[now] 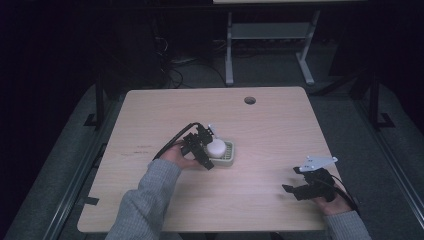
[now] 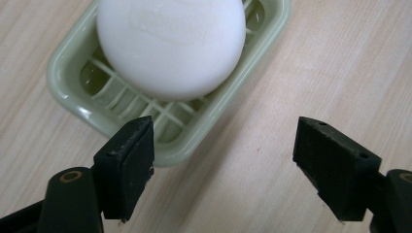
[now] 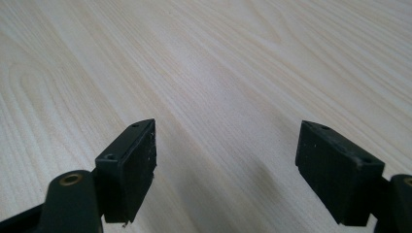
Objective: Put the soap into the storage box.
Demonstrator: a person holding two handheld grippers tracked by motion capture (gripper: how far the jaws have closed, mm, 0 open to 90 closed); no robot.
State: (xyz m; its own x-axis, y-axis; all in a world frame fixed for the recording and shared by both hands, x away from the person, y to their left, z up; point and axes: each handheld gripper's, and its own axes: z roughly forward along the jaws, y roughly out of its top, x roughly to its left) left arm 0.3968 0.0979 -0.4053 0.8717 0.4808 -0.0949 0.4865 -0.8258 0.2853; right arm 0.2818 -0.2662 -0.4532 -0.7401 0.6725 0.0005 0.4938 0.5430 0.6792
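The white soap (image 2: 170, 43) sits in the green soap dish (image 2: 68, 92) near the middle of the table (image 1: 270, 125), so the placing looks done (or else the picking up has not begun; the pictures cannot settle which). The left gripper (image 2: 223, 145) hangs just beside the dish's near corner, jaws spread, gripping nothing. The right gripper (image 3: 226, 150) hovers over bare wood well apart, also spread and empty

Grey knit sleeves on both arms. Left claw (image 1: 210, 149) black w/ black cable; right claw (image 1: 294, 181) black w/ grey three-cornered plate, brass-ringed pivots.
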